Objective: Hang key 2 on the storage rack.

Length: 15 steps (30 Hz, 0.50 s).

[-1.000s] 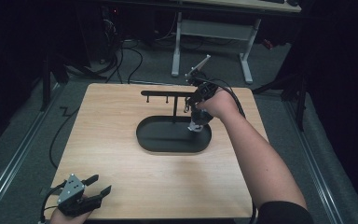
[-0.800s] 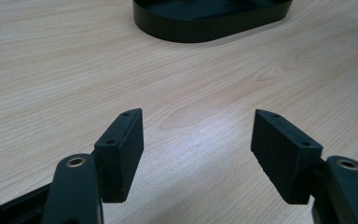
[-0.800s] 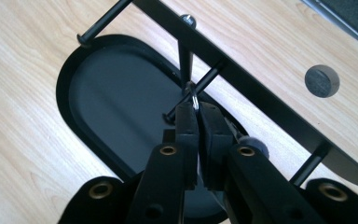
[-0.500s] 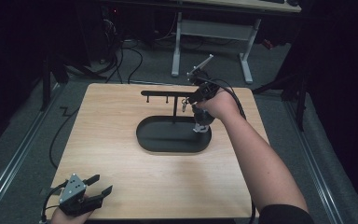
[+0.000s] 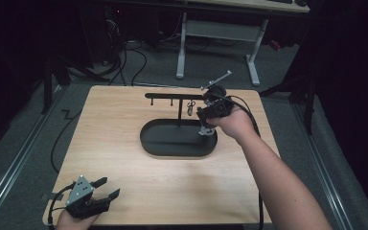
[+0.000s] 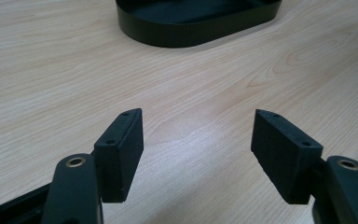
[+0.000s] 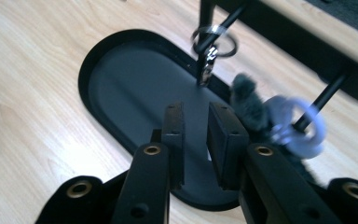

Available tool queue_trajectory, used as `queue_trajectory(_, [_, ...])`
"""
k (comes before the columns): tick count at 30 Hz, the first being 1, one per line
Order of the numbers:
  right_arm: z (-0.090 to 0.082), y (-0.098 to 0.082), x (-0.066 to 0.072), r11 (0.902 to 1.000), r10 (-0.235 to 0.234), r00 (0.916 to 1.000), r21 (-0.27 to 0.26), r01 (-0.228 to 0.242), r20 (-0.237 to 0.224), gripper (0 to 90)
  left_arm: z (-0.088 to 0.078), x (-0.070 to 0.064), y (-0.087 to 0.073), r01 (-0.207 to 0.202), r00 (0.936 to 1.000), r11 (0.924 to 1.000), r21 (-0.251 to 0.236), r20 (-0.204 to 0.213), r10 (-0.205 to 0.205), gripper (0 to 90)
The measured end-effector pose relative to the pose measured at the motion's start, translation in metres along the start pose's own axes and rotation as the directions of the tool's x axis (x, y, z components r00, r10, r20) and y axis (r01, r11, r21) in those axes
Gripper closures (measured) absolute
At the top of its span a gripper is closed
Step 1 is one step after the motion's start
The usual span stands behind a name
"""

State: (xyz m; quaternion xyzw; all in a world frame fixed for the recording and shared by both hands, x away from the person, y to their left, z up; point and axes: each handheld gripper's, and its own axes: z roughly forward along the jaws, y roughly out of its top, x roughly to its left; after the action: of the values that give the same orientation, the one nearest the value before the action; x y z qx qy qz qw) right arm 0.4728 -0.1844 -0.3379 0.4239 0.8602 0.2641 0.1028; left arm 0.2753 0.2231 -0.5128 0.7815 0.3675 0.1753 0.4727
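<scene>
We read every place from the rack (image 5: 172, 96), the black bar with pegs that stood on a post above the oval tray (image 7: 88, 70).

The right gripper (image 7: 204, 109) hung over the tray, just under the bar. Its jaws had just been opening and stood a little apart, with nothing between them except the tray floor beyond. The fuzzy keychain (image 7: 249, 105) was on the rack, its white ring (image 7: 303, 126) looped over a peg (image 7: 321, 100) and its dark tuft dangling below. In the right gripper view it lay just beside the right jaw, outside the gap; whether it brushed the jaw we could not tell. Its long axis ran down from the peg, roughly across the line of the jaws. One peg further along the bar hung a metal keyring (image 7: 212, 39), beyond the jaw tips and apart from them.

We judged the keychain hung and let go, so the next move turned on drawing the jaws back from the rack without catching the tuft.

The left gripper (image 6: 198, 116) lay well apart from the rack, at the table's near edge, with its jaws spread wide and empty and pointing towards the tray. The right hand was by far the nearer to the rack.
</scene>
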Motion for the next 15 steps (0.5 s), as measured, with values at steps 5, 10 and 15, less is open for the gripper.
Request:
queue_trajectory(5, [0.003,-0.024,0.007,0.9993,0.009,0.9999,-0.037,-0.009,-0.014,73.2,0.006,-0.002,0.004,-0.014,0.9998,0.9999,0.004,0.016,0.014,34.9])
queue_trajectory(10, [0.005,-0.048,0.015,0.9970,-0.015,0.9999,-0.075,0.015,-0.007,64.7,0.012,-0.005,0.007,-0.024,0.9992,0.9997,0.009,0.033,0.024,34.9])
queue_trajectory(15, [0.004,-0.079,0.023,0.9907,-0.002,0.9999,-0.136,0.004,0.014,56.0,0.018,-0.008,0.010,-0.034,0.9981,0.9993,0.012,0.052,0.033,34.8])
